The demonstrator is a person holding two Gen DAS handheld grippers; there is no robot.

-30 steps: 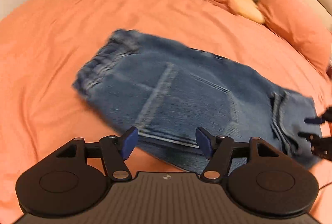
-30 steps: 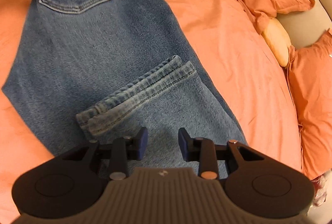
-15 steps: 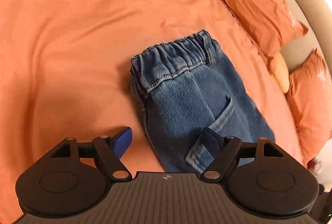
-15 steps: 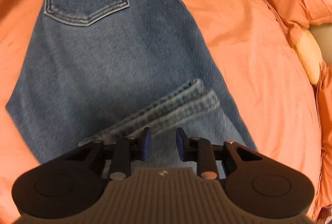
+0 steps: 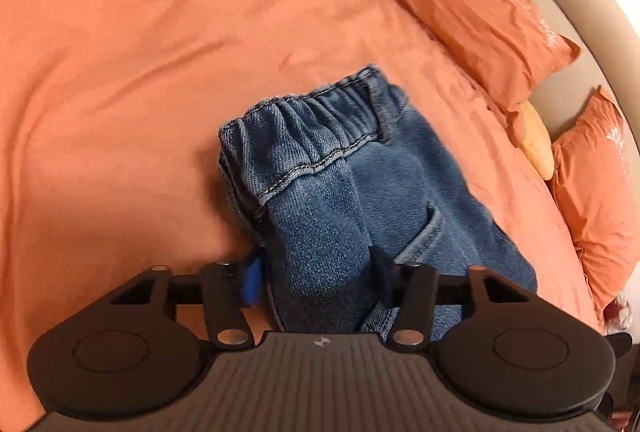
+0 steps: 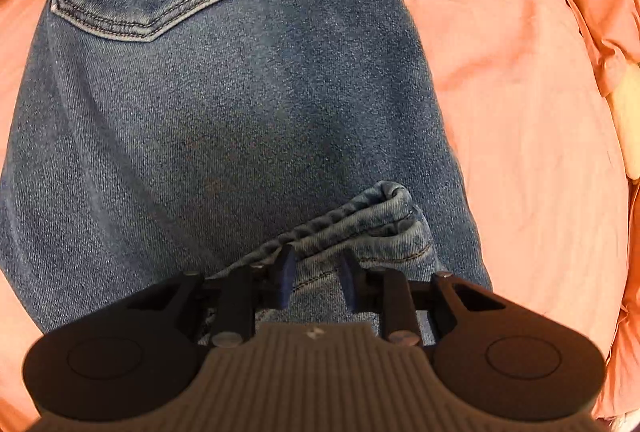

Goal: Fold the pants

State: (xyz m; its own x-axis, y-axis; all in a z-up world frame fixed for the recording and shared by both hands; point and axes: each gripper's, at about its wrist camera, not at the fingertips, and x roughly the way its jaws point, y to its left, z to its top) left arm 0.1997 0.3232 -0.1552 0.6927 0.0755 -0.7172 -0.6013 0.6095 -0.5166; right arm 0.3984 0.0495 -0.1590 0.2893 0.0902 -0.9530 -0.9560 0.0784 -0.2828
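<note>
left wrist camera sits close behind the left gripper (image 5: 316,280), tilted down across the orange bed (image 5: 140,71) toward the pillows (image 5: 460,3) and headboard. right wrist camera rides behind the right gripper (image 6: 316,280), aimed steeply down and very near the denim. both views share the pants (image 5: 340,167), their far ends in each, and the bed around them.

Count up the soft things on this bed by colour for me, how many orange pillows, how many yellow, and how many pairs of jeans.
Orange pillows: 2
Yellow pillows: 1
Blue jeans: 1
Total: 4
</note>
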